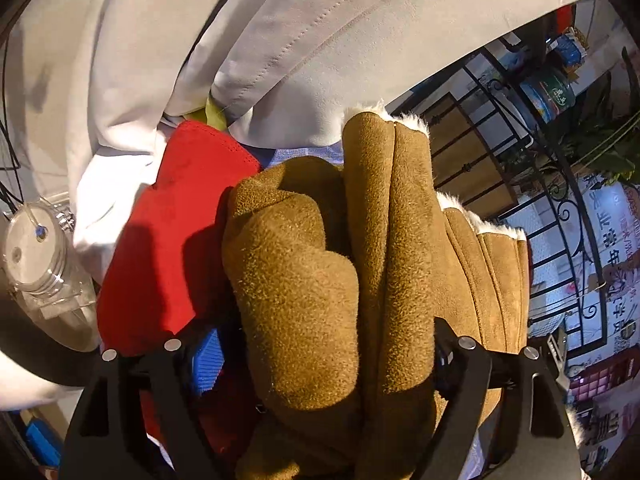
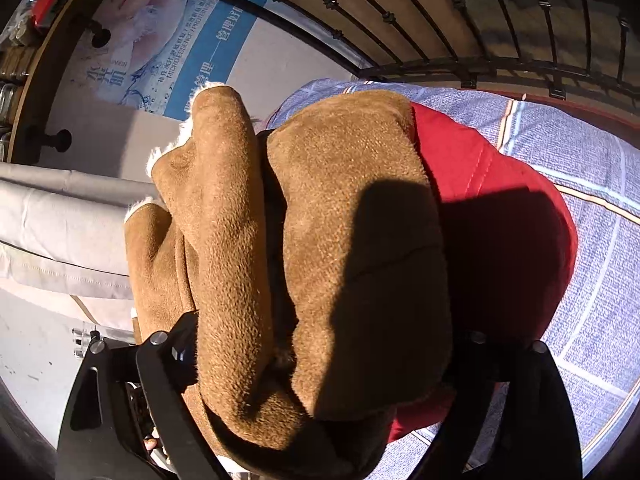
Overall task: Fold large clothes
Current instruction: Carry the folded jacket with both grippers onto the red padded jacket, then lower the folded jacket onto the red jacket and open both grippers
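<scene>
A brown suede coat (image 1: 320, 272) with white fleece lining is bunched in thick folds between the fingers of my left gripper (image 1: 320, 364), which is shut on it. The same coat (image 2: 320, 240) fills the right wrist view, clamped in my right gripper (image 2: 320, 360), also shut on it. The fingertips of both grippers are hidden by the folds. A red garment (image 1: 176, 240) lies under and beside the coat; in the right wrist view the red garment (image 2: 500, 240) lies on a blue checked sheet (image 2: 592, 200).
A pale grey garment (image 1: 200, 40) lies beyond the coat, also in the right wrist view (image 2: 60, 240). A clear plastic jar (image 1: 36, 256) stands at the left. A black iron railing (image 2: 440, 20) and posters are behind.
</scene>
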A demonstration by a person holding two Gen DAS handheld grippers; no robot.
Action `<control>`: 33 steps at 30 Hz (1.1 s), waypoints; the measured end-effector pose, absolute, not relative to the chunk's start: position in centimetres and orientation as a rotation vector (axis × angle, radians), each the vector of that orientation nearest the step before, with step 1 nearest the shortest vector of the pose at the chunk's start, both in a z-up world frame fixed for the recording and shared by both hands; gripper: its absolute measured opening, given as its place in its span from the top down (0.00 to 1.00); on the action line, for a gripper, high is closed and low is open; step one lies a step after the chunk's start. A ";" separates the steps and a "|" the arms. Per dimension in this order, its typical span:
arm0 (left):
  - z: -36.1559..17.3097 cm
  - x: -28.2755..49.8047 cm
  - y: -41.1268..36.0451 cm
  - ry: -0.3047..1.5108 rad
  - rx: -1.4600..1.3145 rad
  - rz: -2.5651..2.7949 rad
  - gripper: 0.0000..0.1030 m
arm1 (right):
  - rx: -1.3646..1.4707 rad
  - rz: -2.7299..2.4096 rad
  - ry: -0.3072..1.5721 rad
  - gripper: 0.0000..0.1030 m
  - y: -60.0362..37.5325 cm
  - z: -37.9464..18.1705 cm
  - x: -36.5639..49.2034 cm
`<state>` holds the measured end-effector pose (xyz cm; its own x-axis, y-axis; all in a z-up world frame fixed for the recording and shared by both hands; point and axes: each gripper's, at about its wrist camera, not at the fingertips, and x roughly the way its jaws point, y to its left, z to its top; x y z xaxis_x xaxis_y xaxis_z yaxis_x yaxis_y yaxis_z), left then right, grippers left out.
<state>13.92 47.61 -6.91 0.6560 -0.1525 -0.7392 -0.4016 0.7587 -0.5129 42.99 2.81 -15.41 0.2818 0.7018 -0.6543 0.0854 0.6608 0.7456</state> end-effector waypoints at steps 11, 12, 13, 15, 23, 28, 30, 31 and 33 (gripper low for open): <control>1.9 9.8 46.3 0.782 -0.397 0.443 0.09 | 0.677 0.315 1.215 0.12 1.5 -8.5 40.7; 2.4 9.4 46.2 0.778 -0.386 0.446 0.08 | 0.692 0.296 1.192 0.11 0.8 -7.8 40.3; 3.0 9.1 45.9 0.776 -0.372 0.450 0.06 | 0.698 0.269 1.168 0.11 0.1 -7.0 39.6; 3.9 8.8 44.8 0.788 -0.342 0.449 0.06 | 0.642 0.239 1.146 0.11 -0.2 -5.4 38.3; 4.0 10.7 37.0 0.923 -0.241 0.306 0.06 | 0.166 0.349 1.257 0.11 8.3 -1.7 32.6; 4.3 11.4 33.3 0.994 -0.119 0.352 0.06 | -0.035 0.398 1.251 0.11 13.0 0.4 30.0; 4.1 11.5 32.5 1.032 -0.086 0.385 0.06 | -0.121 0.371 1.228 0.11 14.1 1.3 29.4; 4.0 11.5 32.4 1.044 -0.075 0.403 0.06 | -0.157 0.356 1.216 0.11 14.5 1.7 29.3; 3.9 11.3 32.0 1.066 -0.071 0.416 0.06 | -0.216 0.334 1.202 0.11 15.1 2.3 29.3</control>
<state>11.34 31.96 3.87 0.4141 0.2971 -0.8604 -0.3646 0.9202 0.1423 29.27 15.10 2.33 0.3207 0.1379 -0.9371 -0.3651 0.9309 0.0120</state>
